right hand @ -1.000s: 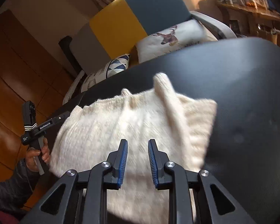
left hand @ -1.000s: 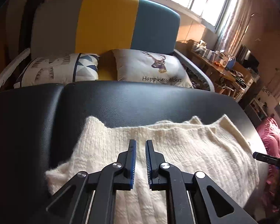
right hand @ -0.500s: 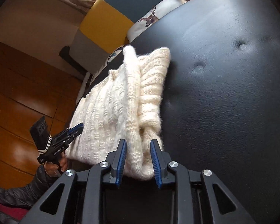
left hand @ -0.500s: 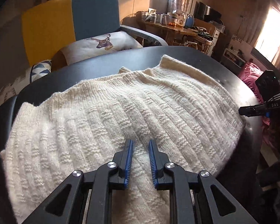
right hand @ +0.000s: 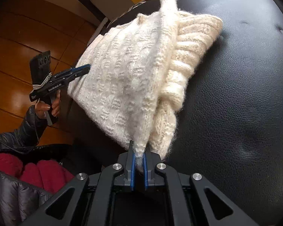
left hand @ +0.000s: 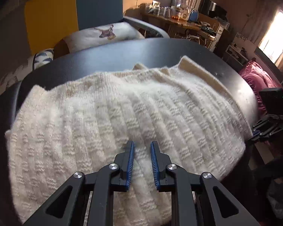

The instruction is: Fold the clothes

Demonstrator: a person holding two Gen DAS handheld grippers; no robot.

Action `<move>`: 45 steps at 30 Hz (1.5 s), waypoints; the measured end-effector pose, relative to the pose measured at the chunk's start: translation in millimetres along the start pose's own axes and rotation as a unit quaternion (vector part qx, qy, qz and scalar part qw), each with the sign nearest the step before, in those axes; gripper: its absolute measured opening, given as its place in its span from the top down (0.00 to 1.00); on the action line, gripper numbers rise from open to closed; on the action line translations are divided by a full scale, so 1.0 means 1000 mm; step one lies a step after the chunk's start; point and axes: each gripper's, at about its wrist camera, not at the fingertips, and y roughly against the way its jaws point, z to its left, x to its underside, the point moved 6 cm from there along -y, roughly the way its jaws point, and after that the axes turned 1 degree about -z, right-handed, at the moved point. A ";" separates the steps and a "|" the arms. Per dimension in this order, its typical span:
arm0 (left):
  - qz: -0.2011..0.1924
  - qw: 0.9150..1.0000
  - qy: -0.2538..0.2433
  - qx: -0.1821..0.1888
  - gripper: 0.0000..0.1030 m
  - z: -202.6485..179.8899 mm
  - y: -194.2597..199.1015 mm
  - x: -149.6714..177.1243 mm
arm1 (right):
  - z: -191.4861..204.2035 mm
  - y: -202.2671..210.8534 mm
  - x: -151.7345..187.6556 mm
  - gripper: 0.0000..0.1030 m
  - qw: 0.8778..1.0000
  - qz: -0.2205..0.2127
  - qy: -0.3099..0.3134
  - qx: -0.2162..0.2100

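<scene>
A cream knitted sweater point(left hand: 122, 113) lies spread over a black padded leather surface point(left hand: 122, 54). My left gripper point(left hand: 142, 143) hovers low over the sweater's near part, open, with only knit showing between its blue pads. In the right wrist view the sweater point(right hand: 126, 71) is bunched, with a ribbed band point(right hand: 188, 45) folded along its right side. My right gripper point(right hand: 138, 148) is shut on the sweater's nearest edge, and a tuft of knit is pinched between the pads. The left gripper point(right hand: 84, 68) shows at the sweater's far left edge, held by a hand point(right hand: 47, 109).
Behind the black surface point(right hand: 235, 94) stands a sofa with a yellow and teal back point(left hand: 75, 13) and a deer-print cushion point(left hand: 103, 35). A cluttered wooden desk point(left hand: 179, 18) is at the back right, pink bedding point(left hand: 258, 77) to the right. Wooden floor point(right hand: 18, 37) and a dark padded sleeve point(right hand: 18, 135) lie left.
The right gripper has closed on the sweater's near edge, which it was straddling open half a second ago. The left gripper stays open over the sweater and has shifted slightly.
</scene>
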 end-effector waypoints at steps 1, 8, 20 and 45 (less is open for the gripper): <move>-0.005 1.000 0.000 0.018 0.82 -0.008 0.000 -0.008 | 0.001 0.002 -0.001 0.90 1.000 -0.001 -0.005 -0.002; -0.006 0.995 -0.072 0.066 0.82 -0.068 -0.031 -0.038 | 0.004 0.064 -0.051 0.68 0.990 -0.124 -0.002 0.067; -0.006 0.995 -0.073 0.070 0.82 -0.078 -0.074 -0.061 | -0.028 0.003 -0.147 0.94 0.958 -0.107 0.055 0.261; -0.086 0.964 0.247 -0.045 0.60 0.175 0.081 0.038 | 0.002 0.067 -0.132 0.75 0.933 -0.277 -0.017 0.228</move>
